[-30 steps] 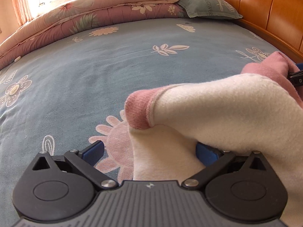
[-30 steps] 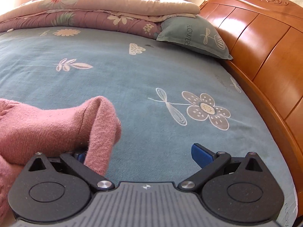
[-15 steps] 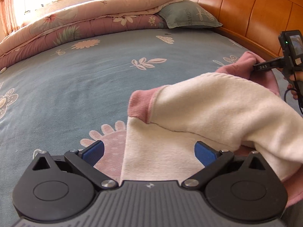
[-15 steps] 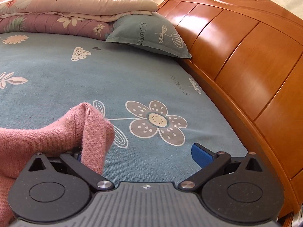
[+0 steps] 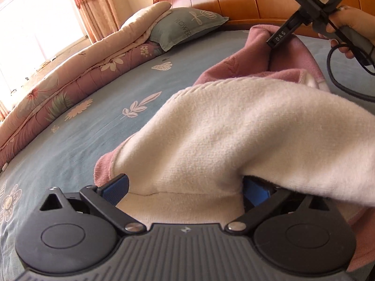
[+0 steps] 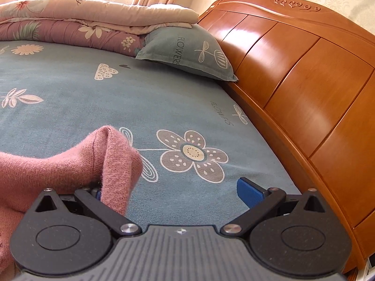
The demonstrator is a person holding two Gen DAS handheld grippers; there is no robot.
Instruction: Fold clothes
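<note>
The soft pink garment with a cream fleecy inside point(image 5: 234, 135) is the thing being folded, and it's lifted off the grey-blue flower-print bedsheet point(image 5: 98, 126), slung between the 2 tongs.

Left gripper point(image 5: 187, 187): its blue-padded fingers point(image 5: 116, 186) sit wide apart, and the cream side of the garment bunches up in the gap and drapes over the right-hand pad, nearly hiding it. Cloth is definitely between the pads and lying on them, but the pads aren't pressed together, so it looks more like the fabric is resting in an open jaw than being pinched.

Right gripper point(image 6: 168, 192): also spread wide from its own camera. A pink knitted fold of the garment point(image 6: 112, 161) hangs over its left finger and covers that pad; the other blue pad point(image 6: 249, 190) stands bare above the sheet, touching nothing. In the left camera's view the same gripper point(image 5: 279, 36) shows up beyond the garment, towards the headboard, with a black finger labelled "DAS" poked into the pink edge, and a person's hand point(image 5: 351, 28) wrapped around its handle.

Relative to the garment: the glossy orange-brown wooden headboard point(image 6: 304, 82) runs along the far right side, a grey-green pillow printed "FLOWERS" point(image 6: 187, 51) leans beside it, and a folded pink-and-cream floral quilt point(image 6: 70, 21) lies across the far edge of the bed.
</note>
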